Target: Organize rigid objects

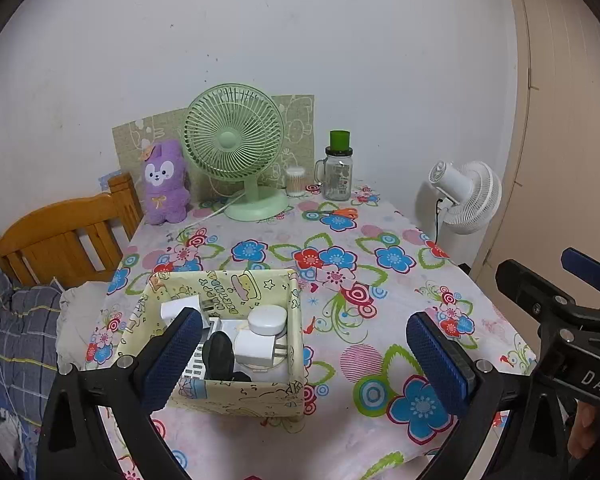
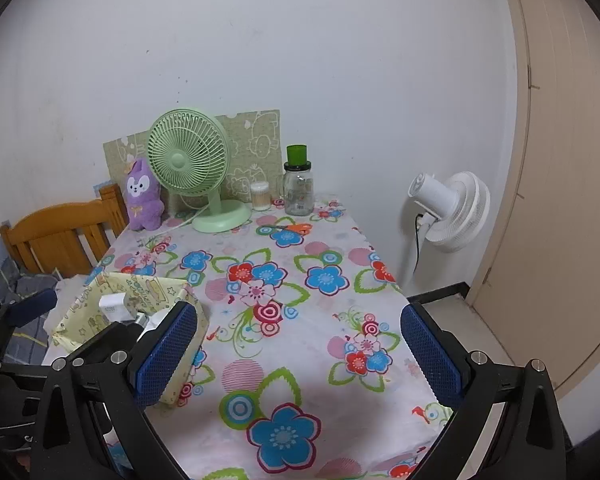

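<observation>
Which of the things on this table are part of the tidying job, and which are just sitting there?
Job: box, chargers and black item inside it; possibly scissors.

Lying about: green fan, plush, jar, swab tub, white fan.

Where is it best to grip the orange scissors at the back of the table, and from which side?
Probably from above, across the orange handles. The scissors lie flat on the tablecloth, and the handles look like their thickest part.
</observation>
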The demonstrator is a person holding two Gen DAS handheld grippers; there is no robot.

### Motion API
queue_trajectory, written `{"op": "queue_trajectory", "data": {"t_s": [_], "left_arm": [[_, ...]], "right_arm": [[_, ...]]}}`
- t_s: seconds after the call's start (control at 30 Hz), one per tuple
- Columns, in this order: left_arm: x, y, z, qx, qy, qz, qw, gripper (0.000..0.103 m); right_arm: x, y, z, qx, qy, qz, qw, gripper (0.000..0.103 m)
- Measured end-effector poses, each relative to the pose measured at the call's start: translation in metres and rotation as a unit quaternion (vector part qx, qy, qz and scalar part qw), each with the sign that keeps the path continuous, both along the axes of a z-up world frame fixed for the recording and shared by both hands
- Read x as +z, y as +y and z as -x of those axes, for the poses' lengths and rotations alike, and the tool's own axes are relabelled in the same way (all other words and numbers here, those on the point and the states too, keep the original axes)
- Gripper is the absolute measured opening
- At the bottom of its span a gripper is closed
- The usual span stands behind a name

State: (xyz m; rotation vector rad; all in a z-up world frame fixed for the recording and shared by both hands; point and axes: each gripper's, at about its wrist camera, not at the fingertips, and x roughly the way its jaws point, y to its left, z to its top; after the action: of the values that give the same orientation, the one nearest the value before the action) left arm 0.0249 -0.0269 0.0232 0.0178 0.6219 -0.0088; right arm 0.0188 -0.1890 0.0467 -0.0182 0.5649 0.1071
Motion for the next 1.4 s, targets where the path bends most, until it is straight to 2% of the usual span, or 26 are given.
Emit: {"op": "queue_trajectory", "data": {"t_s": [0.8, 1.4], "left_arm": [[-0.001, 0.001, -0.009, -0.001, 0.012, 0.010, 0.9999, 0.103], [-0.007, 0.002, -0.012, -0.005, 0.022, 0.011, 0.9997, 0.103]], "right_arm": [[0.000, -0.009, -0.001, -0.012, -0.018, -0.002, 1.000, 0.103], [-0.006, -0.008, -0.005, -0.018, -0.011, 0.001, 1.000, 0.103]]}}
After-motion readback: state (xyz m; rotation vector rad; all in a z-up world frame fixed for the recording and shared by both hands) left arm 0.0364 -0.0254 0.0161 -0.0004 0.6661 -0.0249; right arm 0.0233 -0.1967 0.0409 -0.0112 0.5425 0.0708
